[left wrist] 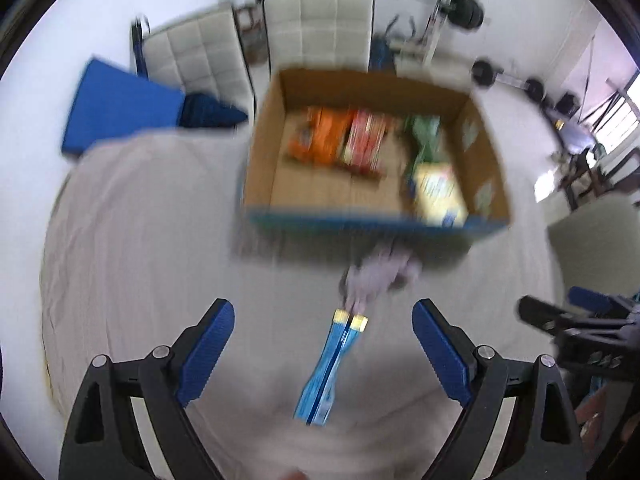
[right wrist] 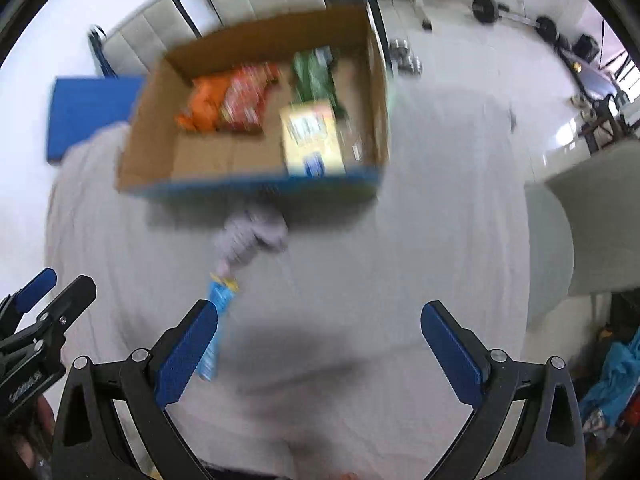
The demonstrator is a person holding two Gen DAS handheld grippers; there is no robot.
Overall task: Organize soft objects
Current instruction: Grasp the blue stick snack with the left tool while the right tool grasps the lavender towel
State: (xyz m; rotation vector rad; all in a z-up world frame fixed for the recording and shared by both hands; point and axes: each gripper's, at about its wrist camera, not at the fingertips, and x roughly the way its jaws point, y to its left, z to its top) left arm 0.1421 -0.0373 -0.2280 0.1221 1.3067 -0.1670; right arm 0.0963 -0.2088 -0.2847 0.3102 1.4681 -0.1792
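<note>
A blue packet with yellow ends (left wrist: pixel 332 364) lies on the white cloth between my left gripper's (left wrist: pixel 323 322) open fingers, and shows in the right wrist view (right wrist: pixel 216 328) by the left finger. A crumpled grey cloth (left wrist: pixel 380 272) (right wrist: pixel 250 236) lies just beyond it, in front of the cardboard box (left wrist: pixel 360 218) (right wrist: pixel 256 186). The box holds orange (left wrist: pixel 320 136), red (left wrist: pixel 366 140), green (left wrist: pixel 424 136) and yellow (left wrist: pixel 438 194) packets. My right gripper (right wrist: pixel 320 320) is open and empty above the cloth. Both views are blurred.
Two white padded chairs (left wrist: pixel 316 28) stand behind the table. A blue pad (left wrist: pixel 116 108) lies at the back left. Gym weights (left wrist: pixel 508 76) are on the floor at the back right. The right gripper (left wrist: pixel 576 320) shows at the left wrist view's right edge.
</note>
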